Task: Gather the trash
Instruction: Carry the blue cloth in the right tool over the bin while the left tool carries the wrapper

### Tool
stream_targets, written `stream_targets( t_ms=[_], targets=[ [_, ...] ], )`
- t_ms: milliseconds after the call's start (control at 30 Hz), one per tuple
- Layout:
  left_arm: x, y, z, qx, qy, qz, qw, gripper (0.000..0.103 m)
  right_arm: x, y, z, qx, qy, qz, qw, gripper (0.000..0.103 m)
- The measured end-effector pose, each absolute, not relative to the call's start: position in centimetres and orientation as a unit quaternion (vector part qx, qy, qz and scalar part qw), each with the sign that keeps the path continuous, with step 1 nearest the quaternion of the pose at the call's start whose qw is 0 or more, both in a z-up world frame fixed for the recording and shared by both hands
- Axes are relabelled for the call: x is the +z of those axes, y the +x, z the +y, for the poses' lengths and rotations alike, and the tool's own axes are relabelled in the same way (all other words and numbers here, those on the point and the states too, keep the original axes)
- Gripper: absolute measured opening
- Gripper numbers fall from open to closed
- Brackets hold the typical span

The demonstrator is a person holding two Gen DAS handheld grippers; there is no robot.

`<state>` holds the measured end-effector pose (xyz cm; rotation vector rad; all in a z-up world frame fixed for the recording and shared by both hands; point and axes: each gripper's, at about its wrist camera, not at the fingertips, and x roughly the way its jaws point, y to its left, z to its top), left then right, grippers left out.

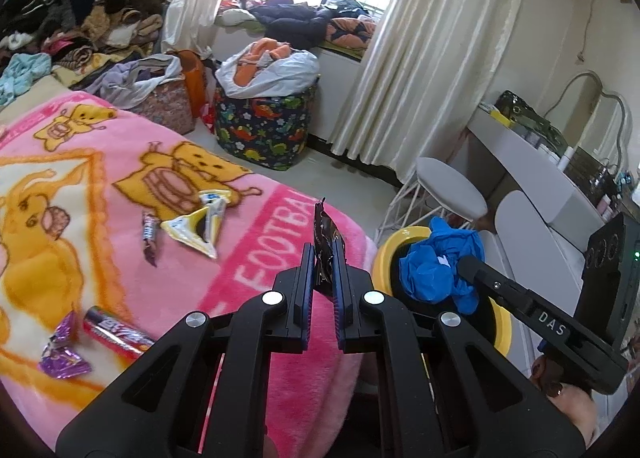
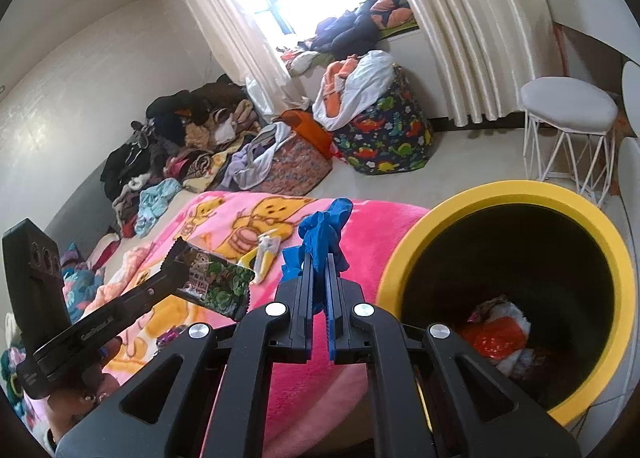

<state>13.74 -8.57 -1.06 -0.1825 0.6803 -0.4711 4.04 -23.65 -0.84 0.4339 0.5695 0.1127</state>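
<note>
A cluttered bedroom fills the left wrist view: a pink cartoon blanket [image 1: 120, 194] covers the bed across the left and centre, with heaps of clothes at the upper left and a bright window at the top. In the lower centre the left gripper [image 1: 323, 258] is pinched on a dark snack wrapper [image 1: 323, 234] that stands up between its pads. Loose on the blanket lie a yellow wrapper [image 1: 196, 226], a red wrapper [image 1: 116, 334] and a purple foil wrapper [image 1: 64, 350]. At the right, the right gripper [image 1: 466, 262] holds a crumpled blue glove [image 1: 436, 262] over the yellow-rimmed bin [image 1: 390, 248].

In the right wrist view the same blanket [image 2: 360, 234] spans the centre under the window. The right gripper [image 2: 318, 258] is clamped on the blue glove [image 2: 320, 226], just left of the bin [image 2: 516, 192], which fills the lower right and already holds rubbish. At the left, the left gripper [image 2: 176, 258] carries the wrapper [image 2: 216, 282], its green printed side showing.
</note>
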Motion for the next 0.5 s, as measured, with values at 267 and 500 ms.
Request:
stream_targets(
  t_ms=[267,500],
  targets=[
    [-0.9,13.3,-11.4,-0.251,-0.075,0.330,0.907,0.005,-1.0,3.0,-26.2,0.029,0.223,0.271,0.936,0.005],
    [-0.8,12.8,-13.9,-0.274,-0.061,0.330,0.902,0.005,-1.1,2.2,-28.4,0.002,0.234,0.264,0.936,0.005]
  ],
)
